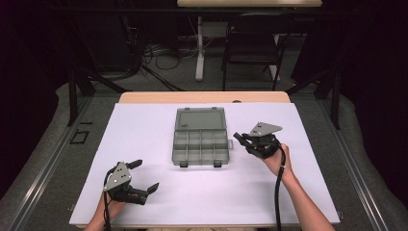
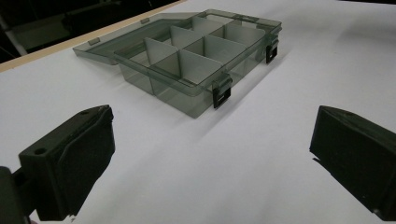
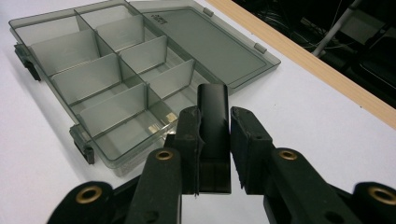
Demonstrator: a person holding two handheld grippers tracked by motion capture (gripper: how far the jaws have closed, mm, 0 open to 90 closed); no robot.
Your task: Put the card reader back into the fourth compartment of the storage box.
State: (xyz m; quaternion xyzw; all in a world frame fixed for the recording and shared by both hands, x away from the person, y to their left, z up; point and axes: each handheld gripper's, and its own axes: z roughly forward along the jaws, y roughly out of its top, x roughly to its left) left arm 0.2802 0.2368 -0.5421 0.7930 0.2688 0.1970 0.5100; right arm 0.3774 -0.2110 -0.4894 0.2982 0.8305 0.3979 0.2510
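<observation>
Here, a smoke-grey transparent plastic organiser box (image 1: 200,144) lies on the white-covered worktop (image 1: 144,125), its hinged lid (image 1: 200,119) folded flat behind the tray and its two dark latches (image 1: 184,164) hanging free at the near edge. The divided compartments (image 3: 93,77) hold nothing that can be seen.

The right tool (image 1: 239,138) hovers just beside the tray's right edge, its jaws clamped together on a small black rectangular block (image 3: 213,135) that stands upright between them, as the right gripper view shows. The block hangs just short of the nearest compartments, above their rim rather than inside one; which compartment it is meant for cannot be told.

The left tool (image 1: 144,175) rests near the front left of the worktop, well apart from the box, with its jaws spread wide and nothing between them.

Judged from this arrangement, the work is at an early stage: the box is opened and one piece is picked up and brought alongside, while lowering it into a compartment, releasing it and closing the lid remain.
</observation>
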